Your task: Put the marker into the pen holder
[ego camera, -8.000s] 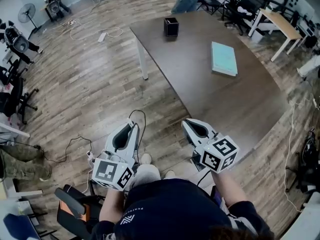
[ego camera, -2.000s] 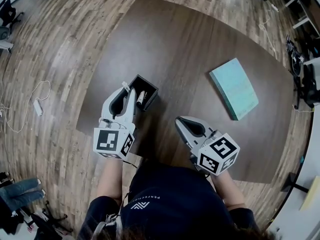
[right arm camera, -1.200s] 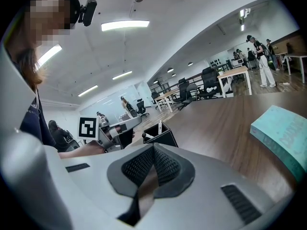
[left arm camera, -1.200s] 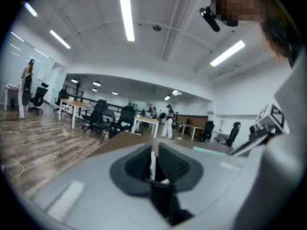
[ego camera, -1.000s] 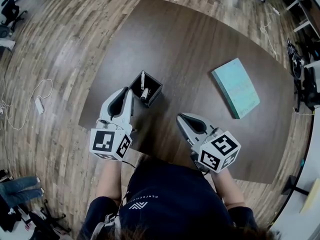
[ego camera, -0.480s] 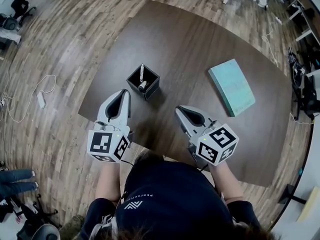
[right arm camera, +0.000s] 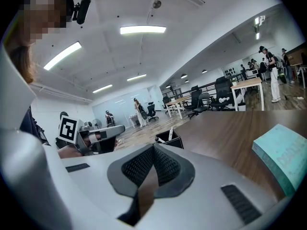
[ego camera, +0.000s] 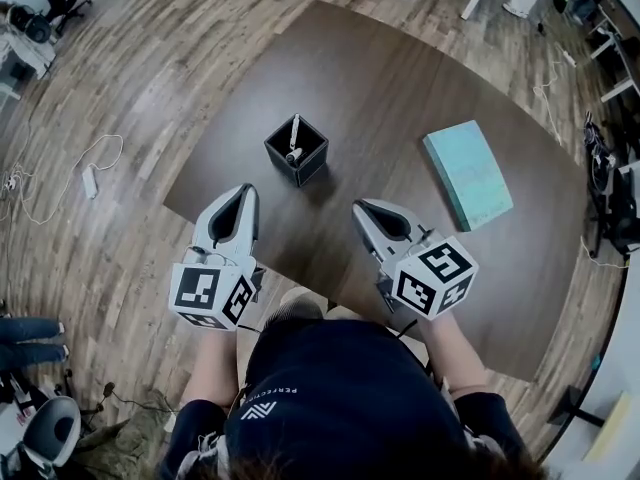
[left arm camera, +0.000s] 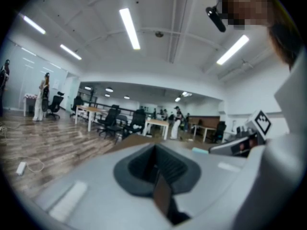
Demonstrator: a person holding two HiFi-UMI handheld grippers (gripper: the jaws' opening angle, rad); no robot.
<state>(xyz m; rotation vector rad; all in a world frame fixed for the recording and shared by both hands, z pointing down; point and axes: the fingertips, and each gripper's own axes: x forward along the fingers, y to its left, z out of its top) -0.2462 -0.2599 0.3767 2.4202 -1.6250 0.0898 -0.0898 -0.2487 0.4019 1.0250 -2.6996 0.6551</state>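
One table [ego camera: 380,88] is counted. On it, one pen holder [ego camera: 309,164] is seen at eleven o'clock, with two markers [ego camera: 294,131] inside, and one teal book [ego camera: 467,173] at two o'clock. Two grippers are counted: the left gripper [ego camera: 246,189] and the right gripper [ego camera: 359,209].

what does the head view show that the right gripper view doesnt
Only the head view: the person's dark top, the right gripper's marker cube, and a white power strip on the wood floor.

Only the right gripper view: ceiling lights and people standing by far desks.

Both: the table, the black pen holder with the marker standing in it, the teal book, the left gripper, and the right gripper, shut on nothing.
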